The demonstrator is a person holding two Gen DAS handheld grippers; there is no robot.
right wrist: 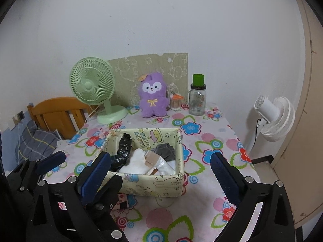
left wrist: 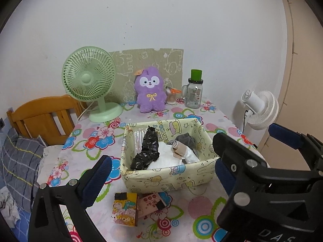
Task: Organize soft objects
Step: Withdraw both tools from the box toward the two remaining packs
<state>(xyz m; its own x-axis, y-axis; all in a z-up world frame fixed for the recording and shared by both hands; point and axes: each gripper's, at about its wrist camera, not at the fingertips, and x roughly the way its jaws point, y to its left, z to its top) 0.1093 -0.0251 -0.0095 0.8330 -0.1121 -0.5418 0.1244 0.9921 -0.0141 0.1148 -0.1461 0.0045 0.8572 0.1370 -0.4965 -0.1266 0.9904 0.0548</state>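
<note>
both grippers' fingers, left gripper [left wrist: 161, 167] and right gripper [right wrist: 160, 166], spread wide and empty just short of the box [right wrist: 149, 185] holding black bag [right wrist: 123, 151], white cloth [right wrist: 135, 163] and, seemingly, grey socks [right wrist: 165, 151]; risk of nudging its soft wall, spilling all onto the table [right wrist: 201, 211].

We hold the left gripper [left wrist: 161, 171] with jaws wide apart and nothing between them. Our right gripper [right wrist: 161, 171] beside it also stands wide, empty.

A storage box [right wrist: 153, 187] is set mid-table [right wrist: 214, 129]; a sock roll [right wrist: 152, 159] is held inside. At twelve o'clock sits a plush toy [right wrist: 153, 94], at ten a desk fan [right wrist: 91, 83].
</note>
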